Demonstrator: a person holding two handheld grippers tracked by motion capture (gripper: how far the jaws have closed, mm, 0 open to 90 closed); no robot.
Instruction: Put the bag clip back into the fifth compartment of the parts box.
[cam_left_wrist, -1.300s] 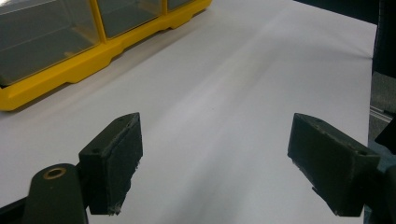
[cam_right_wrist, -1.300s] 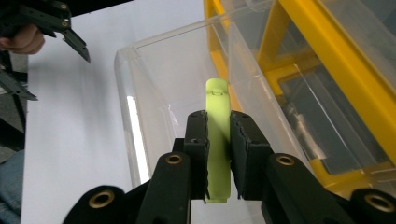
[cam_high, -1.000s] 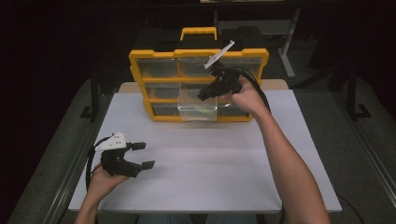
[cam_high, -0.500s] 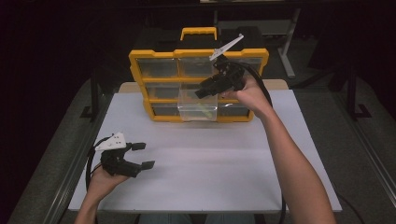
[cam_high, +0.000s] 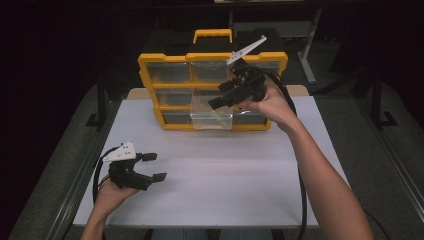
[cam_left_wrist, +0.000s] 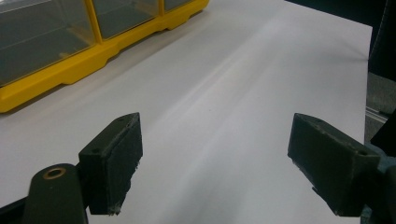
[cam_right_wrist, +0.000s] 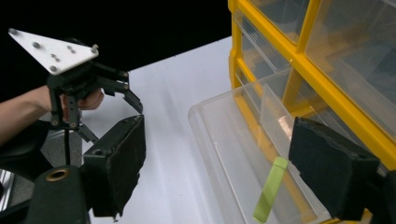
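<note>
A yellow organizer (cam_high: 172, 85) with clear drawers stands at the back of the white table (cam_high: 225, 175). Its bottom middle drawer (cam_high: 212, 120) is pulled out, and a light green strip (cam_high: 216, 116) lies inside. My right gripper (cam_high: 218, 96) hovers just above that drawer. Its jaws have just been opening and stand wide, with nothing between them. In the right gripper view the strip (cam_right_wrist: 271, 189) lies loose in the drawer (cam_right_wrist: 219, 140), below the gripper (cam_right_wrist: 217, 163). My left gripper (cam_high: 156, 166) rests open and holds nothing at the front left, over bare table (cam_left_wrist: 233, 93).
The organizer's lower edge (cam_left_wrist: 70, 70) runs across the upper left of the left gripper view. A black handle (cam_high: 212, 35) tops the organizer. Cables trail from both grippers. Dark floor and metal frames surround the table.
My right gripper has lifted up and away from the open drawer and its jaws have spread apart. The left hand and gripper have stayed where they were.
</note>
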